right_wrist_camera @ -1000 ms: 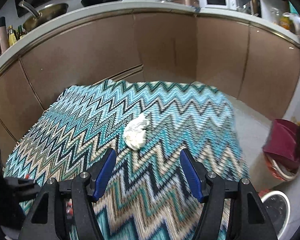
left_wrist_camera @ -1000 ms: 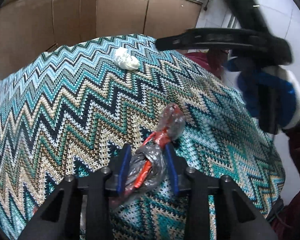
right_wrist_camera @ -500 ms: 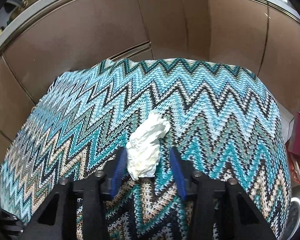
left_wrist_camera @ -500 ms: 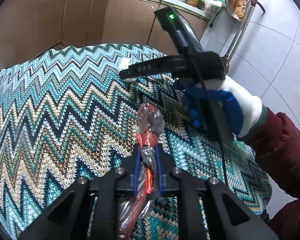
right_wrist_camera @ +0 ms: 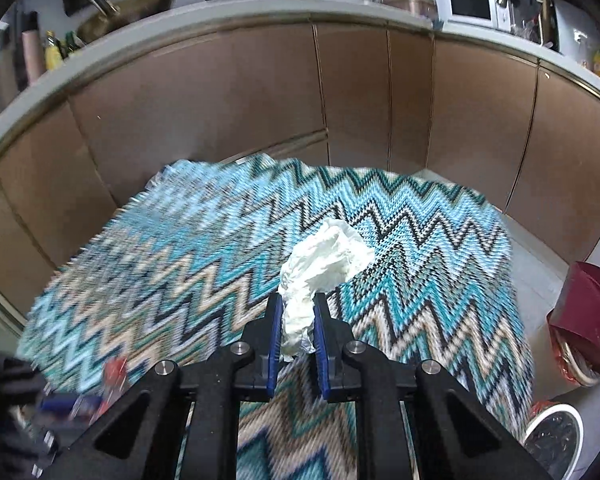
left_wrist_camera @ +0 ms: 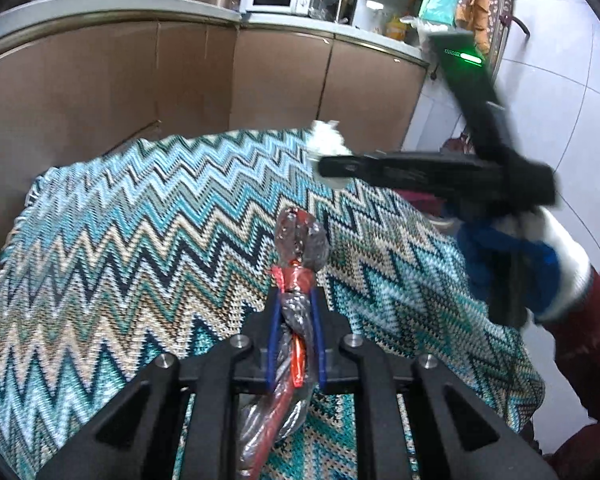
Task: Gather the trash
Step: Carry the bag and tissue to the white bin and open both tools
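Left wrist view: the left gripper (left_wrist_camera: 296, 320) is clamping its jaws on the crumpled clear-and-red plastic wrapper (left_wrist_camera: 298, 256), above the zigzag-patterned teal cloth (left_wrist_camera: 140, 240) on the table.

Right wrist view: the right gripper (right_wrist_camera: 296, 320) jaws are closing, pinching the crumpled white tissue (right_wrist_camera: 320, 268) over the cloth.

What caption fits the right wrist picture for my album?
Right gripper closing on a crumpled white tissue above the zigzag cloth.

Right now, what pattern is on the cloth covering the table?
Zigzag stripes in teal, light blue, beige and black on the cloth; the left wrist view shows it sharpest.
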The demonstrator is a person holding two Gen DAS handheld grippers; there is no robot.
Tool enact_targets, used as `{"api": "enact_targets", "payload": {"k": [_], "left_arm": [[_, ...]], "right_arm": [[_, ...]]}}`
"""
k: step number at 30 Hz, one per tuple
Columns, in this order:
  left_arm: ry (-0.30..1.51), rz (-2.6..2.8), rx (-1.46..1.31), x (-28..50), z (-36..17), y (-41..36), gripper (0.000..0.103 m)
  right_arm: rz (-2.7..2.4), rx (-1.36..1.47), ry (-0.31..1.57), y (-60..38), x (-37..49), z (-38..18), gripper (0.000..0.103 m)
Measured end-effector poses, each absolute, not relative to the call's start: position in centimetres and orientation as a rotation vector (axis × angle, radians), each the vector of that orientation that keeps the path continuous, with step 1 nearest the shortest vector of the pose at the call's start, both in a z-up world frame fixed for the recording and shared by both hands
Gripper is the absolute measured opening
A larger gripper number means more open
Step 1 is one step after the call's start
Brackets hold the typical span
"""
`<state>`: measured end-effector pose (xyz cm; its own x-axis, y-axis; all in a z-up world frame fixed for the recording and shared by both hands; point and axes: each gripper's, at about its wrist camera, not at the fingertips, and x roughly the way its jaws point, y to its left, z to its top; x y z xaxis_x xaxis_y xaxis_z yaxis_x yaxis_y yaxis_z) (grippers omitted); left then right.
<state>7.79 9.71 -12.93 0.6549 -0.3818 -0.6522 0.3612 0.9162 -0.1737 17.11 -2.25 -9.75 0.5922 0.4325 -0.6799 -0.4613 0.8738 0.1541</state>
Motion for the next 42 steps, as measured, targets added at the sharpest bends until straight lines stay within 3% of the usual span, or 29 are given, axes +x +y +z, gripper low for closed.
{"api": "enact_targets", "payload": {"k": [11, 22, 34, 42], "left_arm": [[0.650, -0.381, 0.061, 4.7, -7.6, 5.9, 0.013], [0.684, -0.662, 0.129, 8.7, -5.7, -7.3, 0.013], [0.870, -0.895, 0.193, 15.0, -11.2, -26.1, 0.014], [0.998, -0.938, 0.137, 20.0, -16.2, -34.2, 0.016]], "right_arm": [[0.410, 0.045, 0.626, -10.0, 6.5, -4.1, 0.014], [0.017, 0.181, 0.625, -23.7, 2.7, -5.1, 0.014], [-0.271, 0.269, 0.698, -34.9, 3.0, -10.1, 0.017], [-0.353, 0.272, 0.747, -38.7, 6.1, -13.7, 0.017]]}}
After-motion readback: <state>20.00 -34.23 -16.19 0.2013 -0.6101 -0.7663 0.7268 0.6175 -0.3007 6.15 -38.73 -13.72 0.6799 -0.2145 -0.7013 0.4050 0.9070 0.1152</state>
